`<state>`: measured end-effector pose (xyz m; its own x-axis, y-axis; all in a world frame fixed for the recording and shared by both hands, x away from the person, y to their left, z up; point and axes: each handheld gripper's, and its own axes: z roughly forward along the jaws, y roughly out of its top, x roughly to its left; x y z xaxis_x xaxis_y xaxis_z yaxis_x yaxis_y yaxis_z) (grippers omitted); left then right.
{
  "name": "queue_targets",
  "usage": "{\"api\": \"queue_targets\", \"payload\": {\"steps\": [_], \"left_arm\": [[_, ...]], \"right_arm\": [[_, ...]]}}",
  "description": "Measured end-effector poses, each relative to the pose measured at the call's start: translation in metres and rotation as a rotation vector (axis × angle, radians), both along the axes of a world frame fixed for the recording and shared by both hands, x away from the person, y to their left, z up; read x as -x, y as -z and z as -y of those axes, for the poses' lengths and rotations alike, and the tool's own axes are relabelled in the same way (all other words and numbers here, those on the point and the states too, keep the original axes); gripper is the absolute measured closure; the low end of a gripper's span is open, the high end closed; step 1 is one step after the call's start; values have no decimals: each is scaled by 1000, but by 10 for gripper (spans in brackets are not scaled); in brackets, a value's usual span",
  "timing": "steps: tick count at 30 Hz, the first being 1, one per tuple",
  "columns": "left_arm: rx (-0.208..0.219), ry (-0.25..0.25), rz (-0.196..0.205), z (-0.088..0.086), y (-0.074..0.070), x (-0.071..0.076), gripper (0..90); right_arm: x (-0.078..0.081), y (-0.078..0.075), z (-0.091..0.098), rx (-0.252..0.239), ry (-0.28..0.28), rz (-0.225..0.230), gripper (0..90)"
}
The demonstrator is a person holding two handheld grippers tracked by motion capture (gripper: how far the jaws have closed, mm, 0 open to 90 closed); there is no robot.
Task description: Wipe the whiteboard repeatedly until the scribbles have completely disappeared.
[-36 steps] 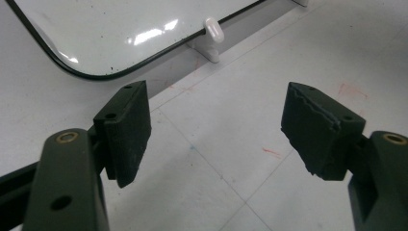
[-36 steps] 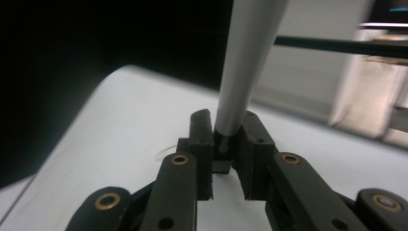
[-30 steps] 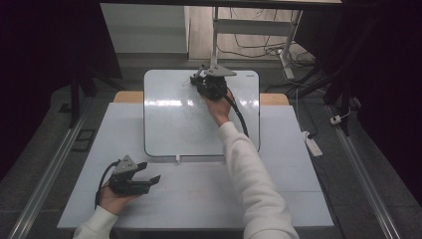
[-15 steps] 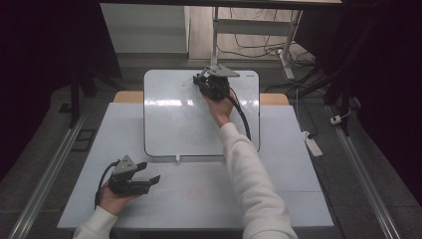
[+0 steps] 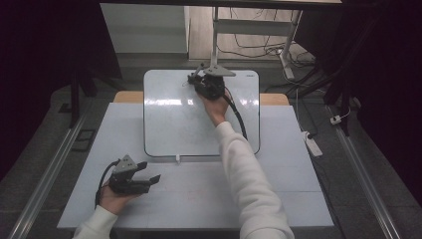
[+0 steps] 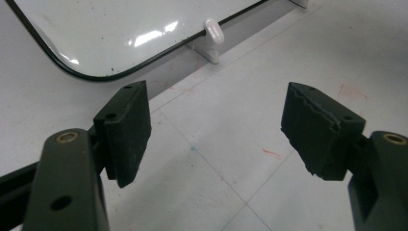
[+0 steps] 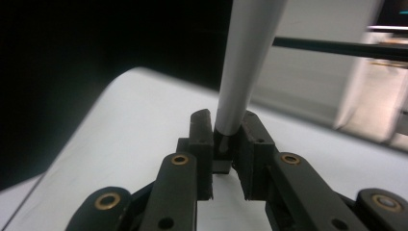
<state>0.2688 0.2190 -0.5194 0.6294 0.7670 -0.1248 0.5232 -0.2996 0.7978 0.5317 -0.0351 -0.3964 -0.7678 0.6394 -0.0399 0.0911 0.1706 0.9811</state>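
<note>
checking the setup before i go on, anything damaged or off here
One pad of the left hand-held gripper has a ragged, chipped edge. Faint red marks stain the table near it. The whiteboard lies flat and square.

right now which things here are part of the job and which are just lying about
In the job:
- glossy white rounded whiteboard
- slim white marker-like stick, clamped in the right gripper

Lying about:
- white power strip on the floor
- left gripper, open, idle
</note>
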Motion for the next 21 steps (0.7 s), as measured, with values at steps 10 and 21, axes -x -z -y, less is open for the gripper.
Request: {"api": "queue_targets", "payload": {"steps": [10, 21], "left_arm": [[1, 1, 2, 1, 0, 0, 269], [1, 2, 6, 0, -1, 2, 270]], "right_arm": [[-3, -6, 3, -12, 68, 2, 778], [0, -5, -6, 4, 59, 18, 778]]}}
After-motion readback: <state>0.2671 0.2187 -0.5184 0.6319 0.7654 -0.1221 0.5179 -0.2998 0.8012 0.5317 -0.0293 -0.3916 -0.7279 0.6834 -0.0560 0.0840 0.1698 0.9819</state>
